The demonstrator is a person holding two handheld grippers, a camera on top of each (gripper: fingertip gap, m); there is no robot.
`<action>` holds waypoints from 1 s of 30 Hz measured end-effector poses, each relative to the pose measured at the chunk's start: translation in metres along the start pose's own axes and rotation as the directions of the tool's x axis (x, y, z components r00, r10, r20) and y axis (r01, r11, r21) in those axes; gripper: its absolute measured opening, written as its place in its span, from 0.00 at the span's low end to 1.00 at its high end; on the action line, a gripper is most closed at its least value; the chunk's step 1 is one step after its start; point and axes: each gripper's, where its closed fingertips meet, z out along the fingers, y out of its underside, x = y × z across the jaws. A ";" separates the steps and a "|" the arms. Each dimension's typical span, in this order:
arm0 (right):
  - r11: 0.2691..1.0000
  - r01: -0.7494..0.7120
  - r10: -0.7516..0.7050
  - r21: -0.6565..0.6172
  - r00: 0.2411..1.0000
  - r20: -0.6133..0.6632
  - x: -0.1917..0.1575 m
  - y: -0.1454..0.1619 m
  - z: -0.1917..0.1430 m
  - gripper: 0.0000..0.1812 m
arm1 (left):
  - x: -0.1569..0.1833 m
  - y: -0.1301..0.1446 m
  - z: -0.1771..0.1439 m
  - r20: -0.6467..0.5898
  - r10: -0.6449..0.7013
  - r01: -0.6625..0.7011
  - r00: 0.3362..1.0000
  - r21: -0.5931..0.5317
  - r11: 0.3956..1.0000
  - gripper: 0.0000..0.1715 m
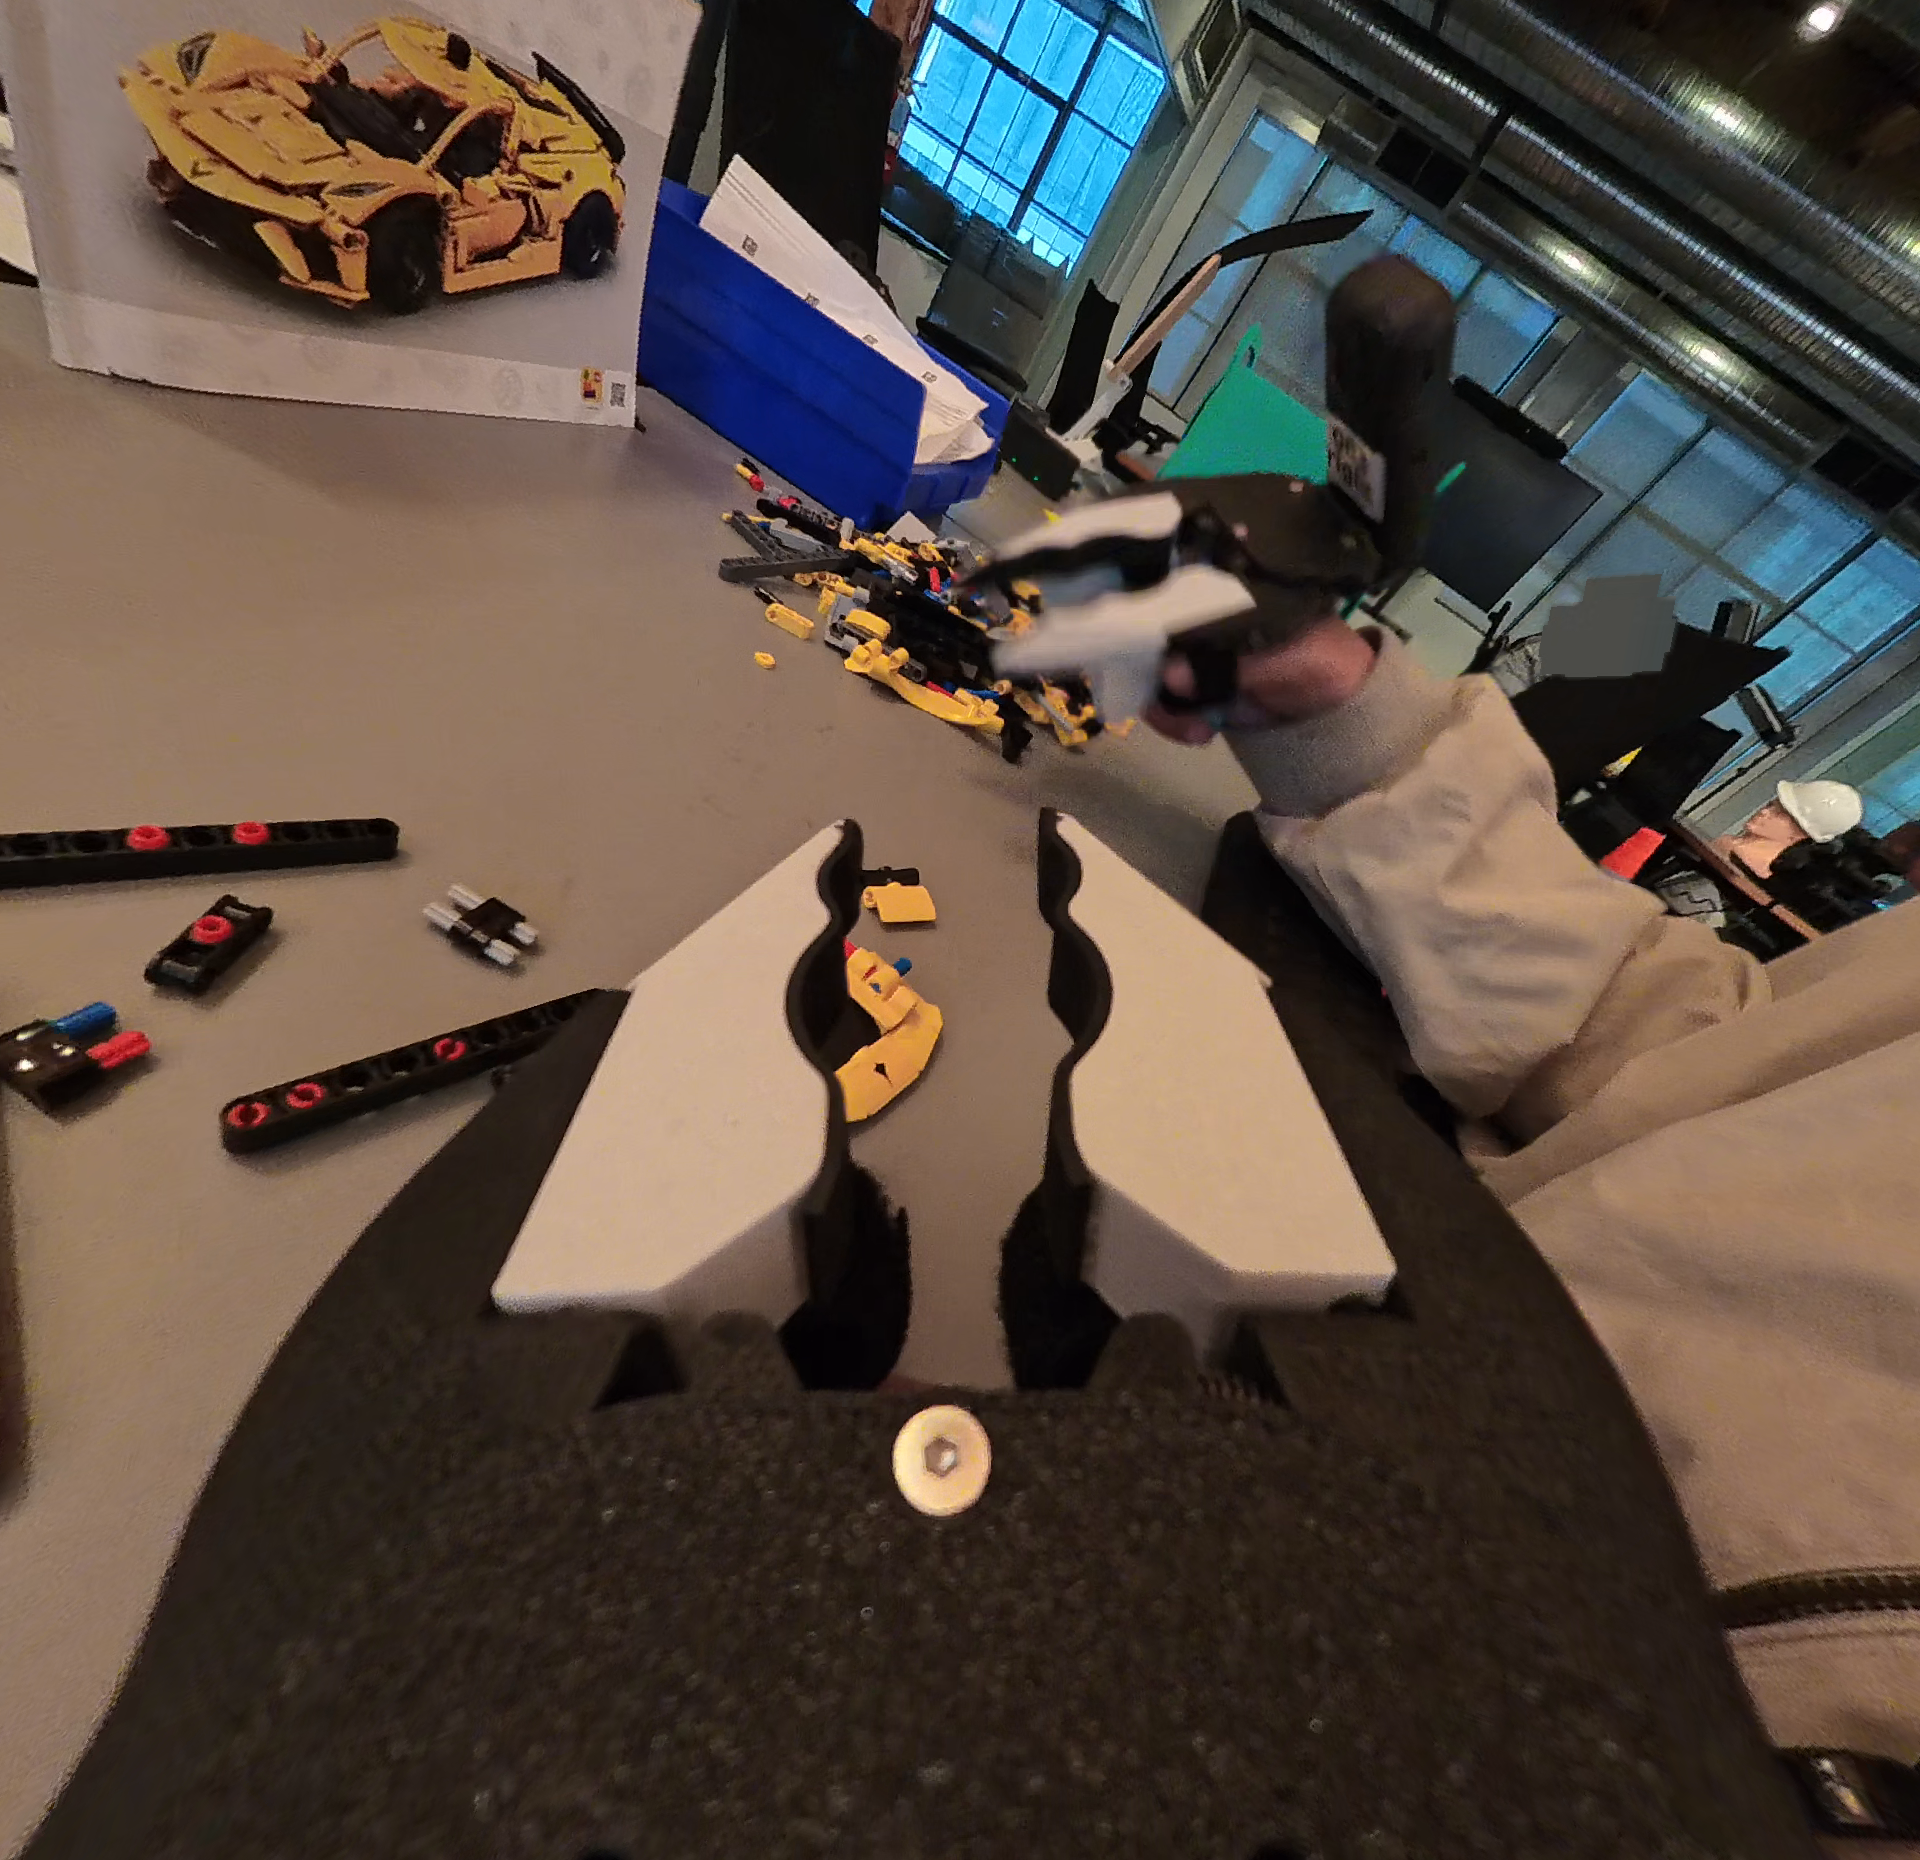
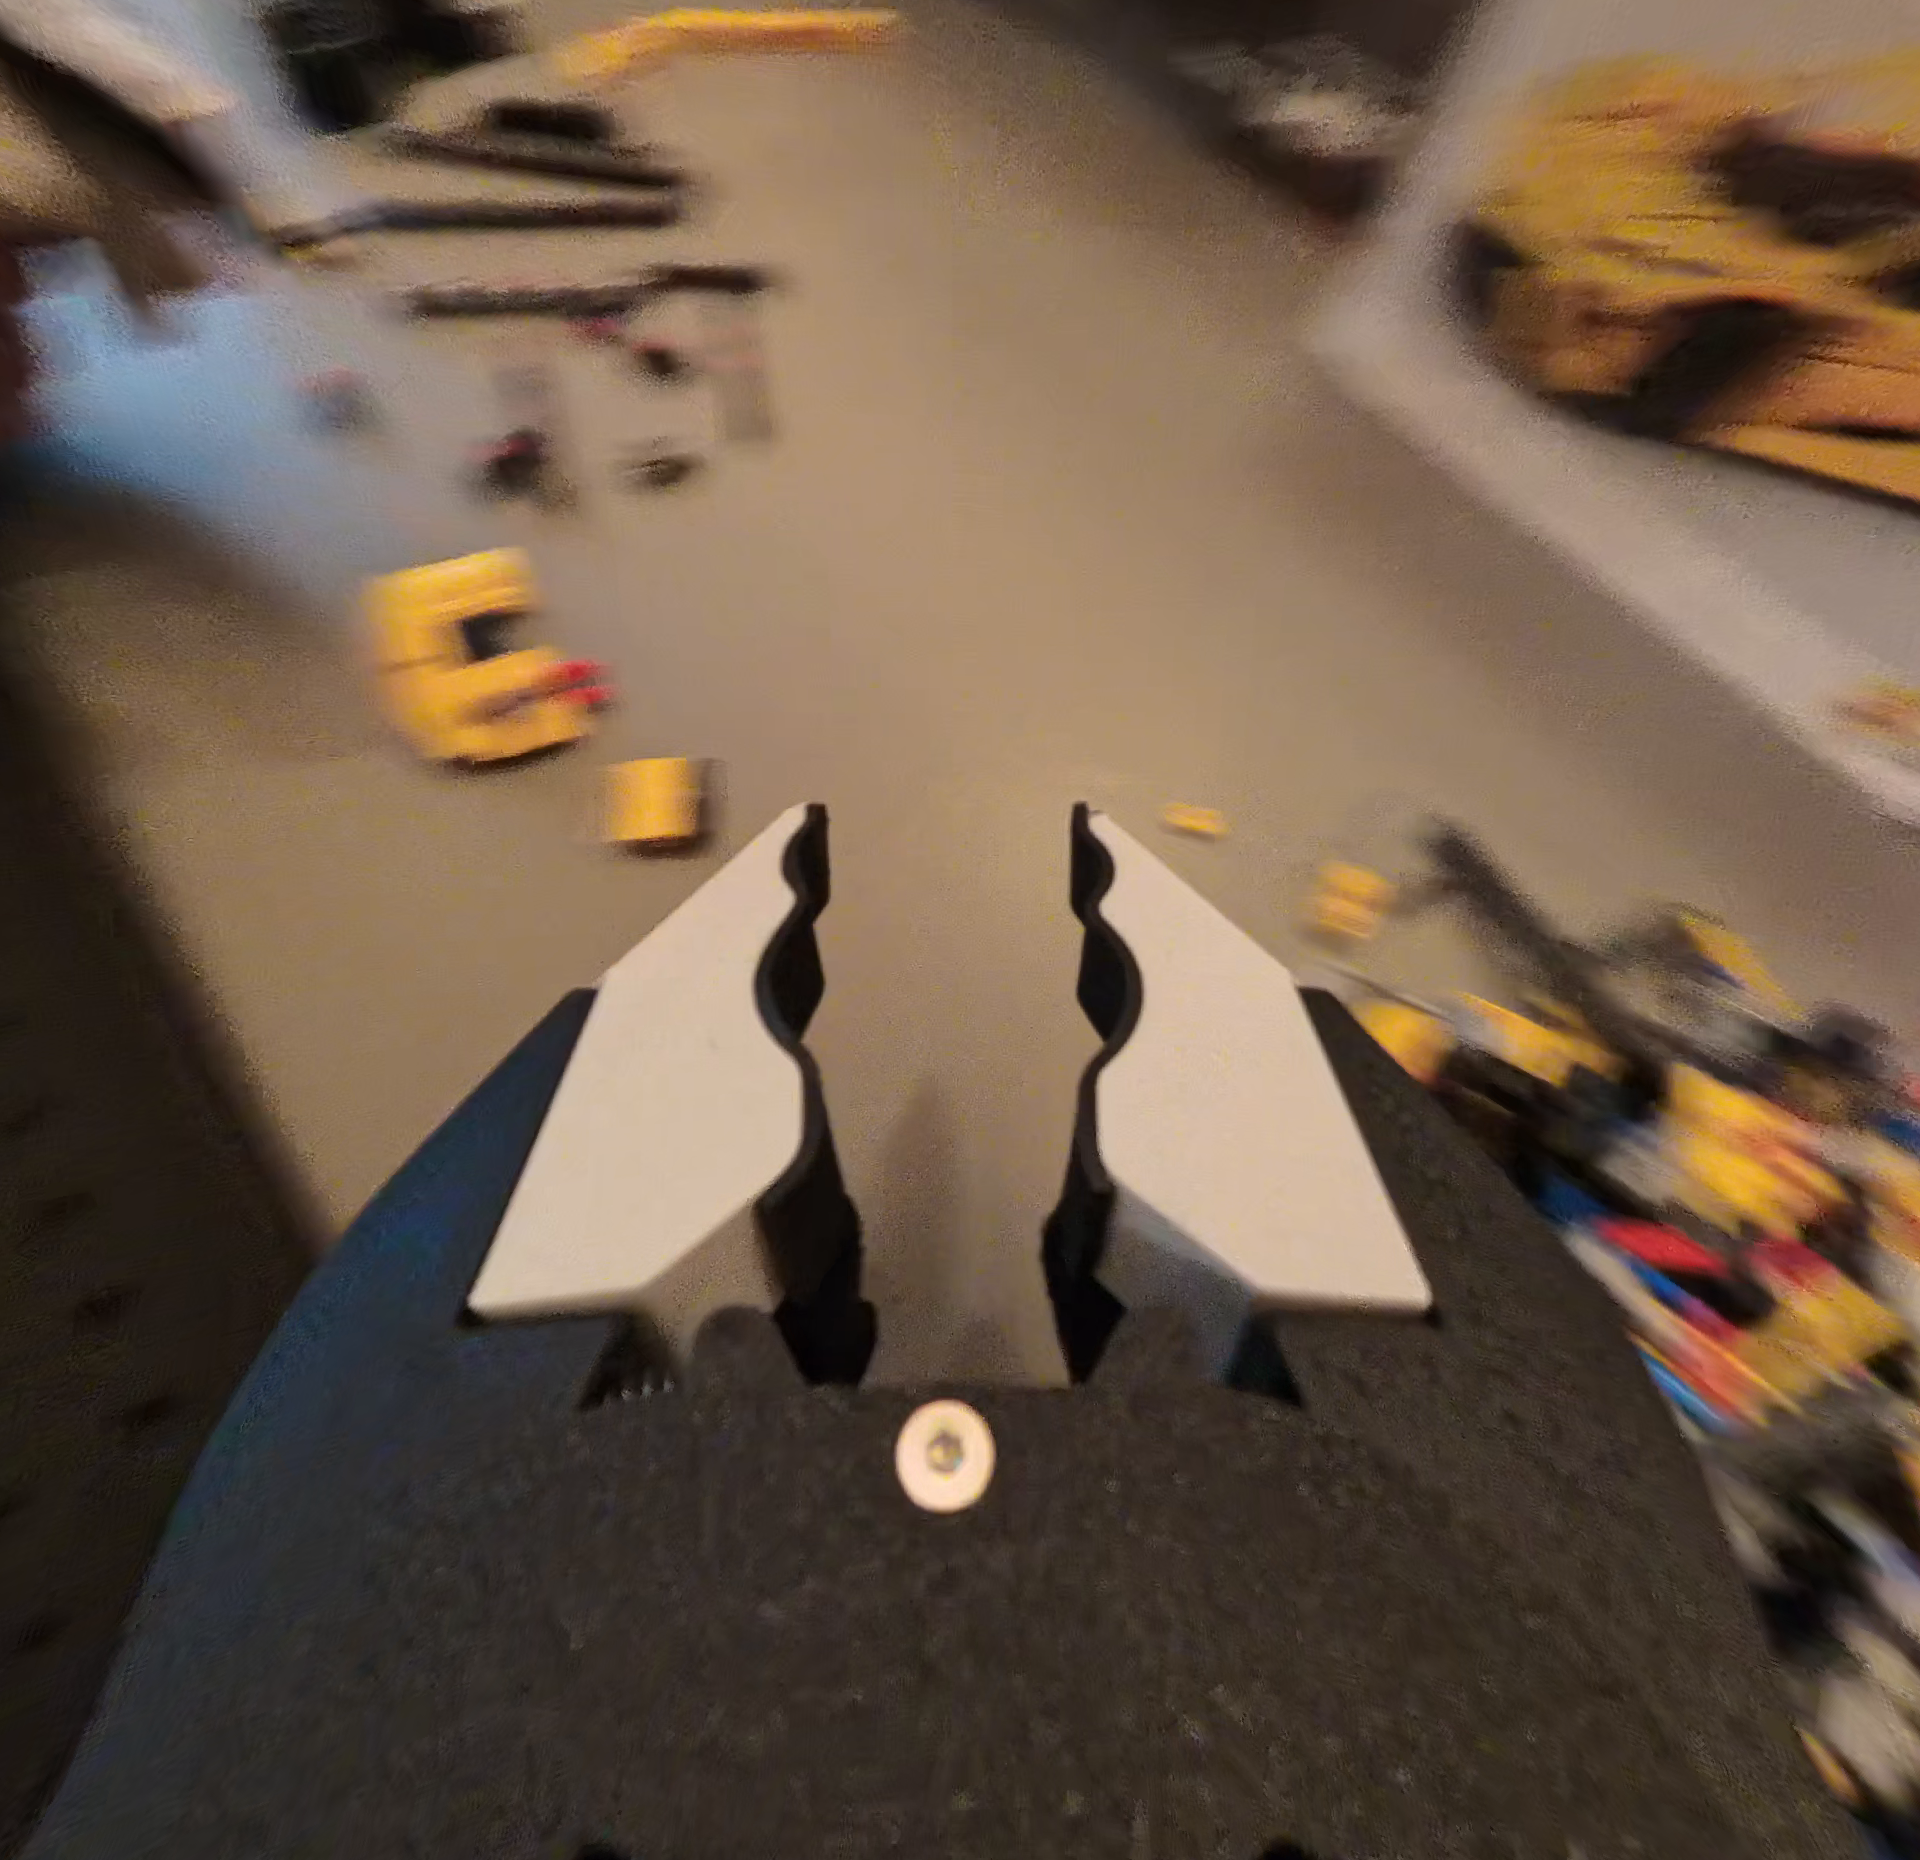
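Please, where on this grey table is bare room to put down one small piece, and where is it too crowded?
Bare table lies between the box with the yellow car picture, the black beams and the loose brick pile. Crowded: the pile beside the blue bin, and the small parts around the open left gripper.

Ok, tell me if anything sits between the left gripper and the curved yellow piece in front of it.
Nothing visible does. The left gripper is open and empty, and the curved yellow piece lies on the grey table in the gap between its fingers. A small yellow part lies just beyond, apart from it.
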 end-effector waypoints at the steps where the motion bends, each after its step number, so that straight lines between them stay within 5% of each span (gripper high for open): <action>1: 0.999 0.032 -0.030 -0.029 0.997 0.075 -0.027 0.001 0.010 0.28 | 0.000 0.000 0.000 -0.003 -0.007 0.007 1.000 0.000 1.000 0.20; 5: 0.992 0.090 -0.075 -0.092 0.985 0.155 -0.077 0.012 0.044 0.26 | 0.001 0.003 0.001 -0.014 -0.017 0.017 1.000 -0.012 1.000 0.20; 13: 0.981 0.118 -0.096 -0.154 0.986 0.139 -0.078 0.024 0.063 0.13 | 0.004 0.013 0.010 -0.036 -0.030 0.027 0.999 -0.082 0.996 0.20; 15: 0.981 0.191 -0.185 -0.033 0.973 0.135 -0.092 0.000 0.062 0.13 | 0.002 0.017 0.014 -0.039 -0.059 0.054 0.998 -0.102 0.993 0.20; 19: 0.861 0.461 -0.443 0.215 0.887 -0.127 -0.114 -0.063 0.047 0.13 | 0.004 0.016 0.016 -0.086 -0.125 0.116 0.988 -0.104 0.988 0.20; 23: 0.809 0.523 -0.497 0.267 0.852 -0.164 -0.134 -0.080 0.047 0.13 | 0.009 0.009 0.013 -0.130 -0.154 0.145 0.980 -0.072 0.987 0.18; 25: 0.789 0.549 -0.511 0.275 0.835 -0.202 -0.136 -0.085 0.047 0.13 | 0.016 0.010 0.011 -0.176 -0.162 0.150 0.971 -0.083 0.985 0.04; 30: 0.799 0.512 -0.476 0.316 0.859 -0.188 -0.138 -0.089 0.042 0.13 | 0.024 0.011 0.011 -0.210 -0.141 0.123 0.967 -0.096 0.988 0.04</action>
